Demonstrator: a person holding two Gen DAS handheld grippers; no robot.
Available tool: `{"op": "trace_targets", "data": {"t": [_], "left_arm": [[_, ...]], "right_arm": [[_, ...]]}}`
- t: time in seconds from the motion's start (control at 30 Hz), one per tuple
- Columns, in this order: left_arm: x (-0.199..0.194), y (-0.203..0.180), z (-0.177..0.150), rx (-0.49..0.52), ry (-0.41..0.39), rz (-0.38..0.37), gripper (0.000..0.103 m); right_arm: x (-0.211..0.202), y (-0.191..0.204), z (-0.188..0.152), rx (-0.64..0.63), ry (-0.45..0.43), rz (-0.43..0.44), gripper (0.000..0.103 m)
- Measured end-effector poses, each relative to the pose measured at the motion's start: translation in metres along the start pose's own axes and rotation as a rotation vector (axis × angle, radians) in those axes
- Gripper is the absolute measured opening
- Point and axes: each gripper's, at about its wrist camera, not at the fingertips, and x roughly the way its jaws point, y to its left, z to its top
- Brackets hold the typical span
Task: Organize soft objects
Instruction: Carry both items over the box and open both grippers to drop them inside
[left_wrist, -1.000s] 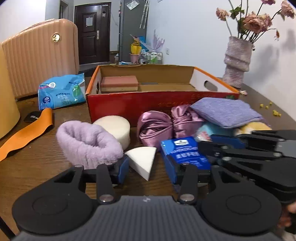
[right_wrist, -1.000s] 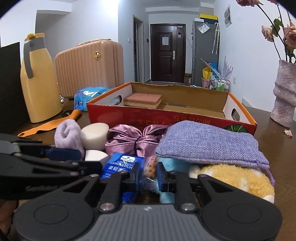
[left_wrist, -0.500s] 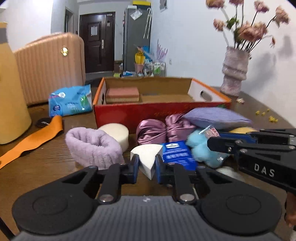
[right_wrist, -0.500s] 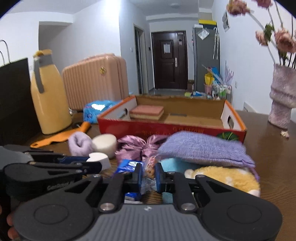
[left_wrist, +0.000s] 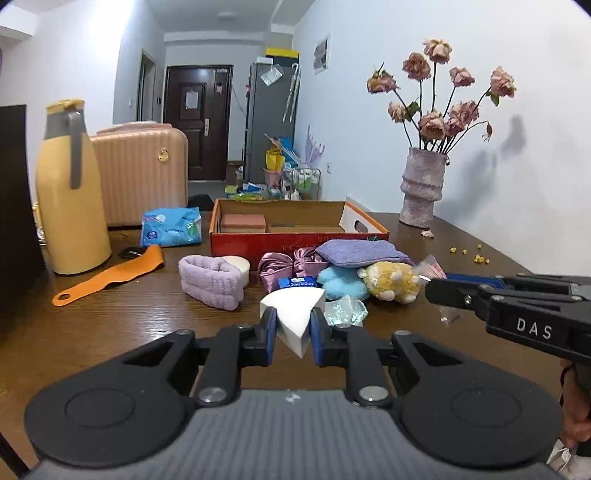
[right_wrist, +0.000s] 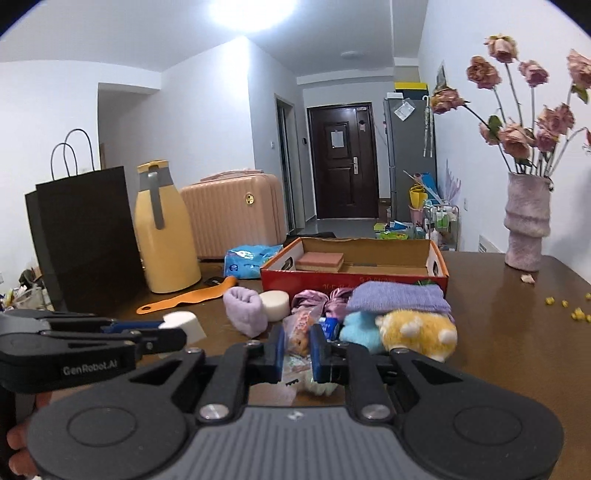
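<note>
Left claw (left_wrist: 291, 330): clamped on a white wedge sponge (left_wrist: 293, 314), held above the brown wooden surface (left_wrist: 110, 325); its side reads "GenRobot.AI" in the right wrist view.
Right claw (right_wrist: 296, 349): closed on a clear plastic packet (right_wrist: 300, 334) with pink and orange contents; its side reads "DAS" in the left wrist view.
Pile near the claws: a yellow plush toy (right_wrist: 417, 332) with white spots lies against a light blue plush (right_wrist: 360, 330); a blue tissue pack (left_wrist: 297, 282) reads "HANDKERCHIEF", partly hidden.
Middle of the pile: a lavender fluffy band (left_wrist: 210, 282) sits touching a round cream sponge (left_wrist: 236, 264); a mauve satin scrunchie (left_wrist: 288, 262) lies beside it, with a purple woven pouch (left_wrist: 360, 253) resting on top of the heap.
Red cardboard box (left_wrist: 299, 236): open, just behind the pile, holding a pink-and-tan sponge block (left_wrist: 242, 223) at its left end; the gold lettering on its front cannot be read.
Left of the box: an orange strap (left_wrist: 110, 275) and a blue wipes pack (left_wrist: 171, 230) lie flat.
Far edge: a yellow thermos (left_wrist: 70, 188), a pink suitcase (left_wrist: 142, 173) and a vase of dried roses (left_wrist: 423, 186).
</note>
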Motion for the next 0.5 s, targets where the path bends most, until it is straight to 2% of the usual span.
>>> {"op": "trace_targets", "data": {"t": [0.27,0.4,0.5], "left_arm": [[-0.023,-0.003,-0.003,0.0,-0.033,-0.005,0.019],[-0.01,0.002,0.004,-0.011,-0.026,-0.027,0.019],[0.015,0.007,0.026,-0.016,-0.026,-0.072,0.019]], "right_arm": [[-0.021,0.005,-0.008,0.009,-0.023,-0.011,0.014],[-0.007,0.001,0.001,-0.005,-0.021,-0.012,0.014],[0.013,-0.009,0.016,-0.009,-0.015,0.01,0.014]]}}
